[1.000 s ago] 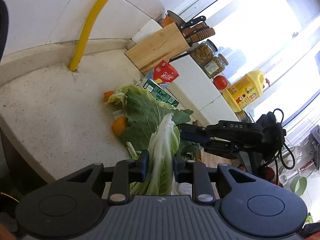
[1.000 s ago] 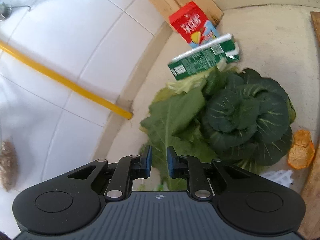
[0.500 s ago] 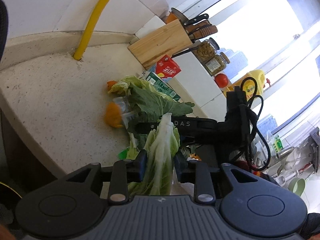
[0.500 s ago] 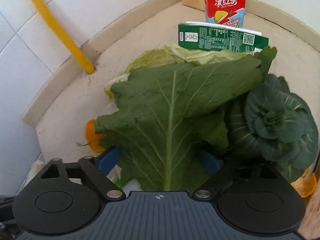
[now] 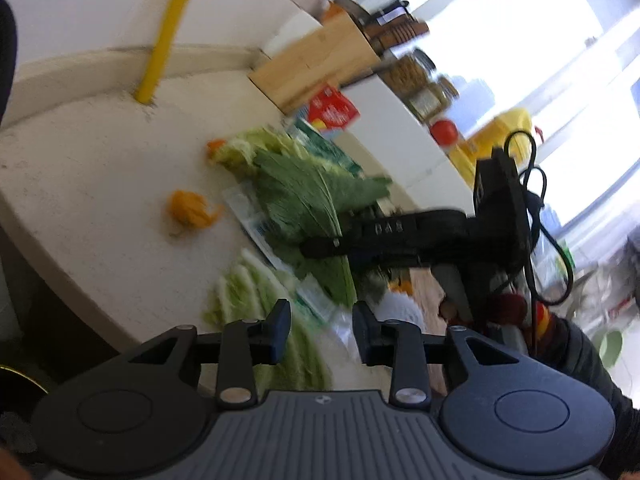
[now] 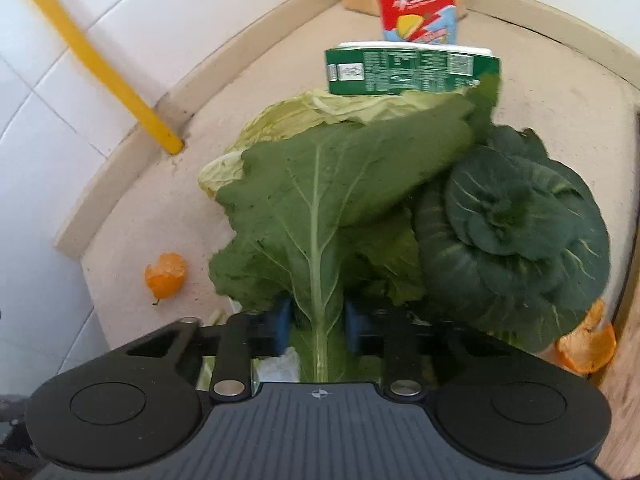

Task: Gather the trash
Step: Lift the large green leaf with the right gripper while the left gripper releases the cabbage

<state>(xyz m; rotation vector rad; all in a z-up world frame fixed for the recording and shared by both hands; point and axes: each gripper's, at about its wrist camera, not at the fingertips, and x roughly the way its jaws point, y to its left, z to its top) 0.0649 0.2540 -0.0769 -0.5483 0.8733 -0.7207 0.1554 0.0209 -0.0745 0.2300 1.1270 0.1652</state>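
Gaping wide and empty, the left gripper point(image 5: 322, 326) hovers over pale cabbage point(image 5: 256, 304) at the counter's point(image 5: 80, 184) front edge; rightward, the right gripper point(image 6: 314, 326) seems clamped on a big green leaf's point(image 6: 316, 200) stem, though leaf hides its fingertips.

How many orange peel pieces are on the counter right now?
2 seen from the right wrist: one orange peel left of the greens, another at the right by the wooden board. More may hide under leaves.

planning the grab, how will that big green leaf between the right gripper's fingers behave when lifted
The big green leaf looks thin and broad, so it will likely flop and drape. Its pale midrib runs between the right hand-held gripper fingers, probably the firmest hold. It overlaps the dark leafy head, so it may drag.
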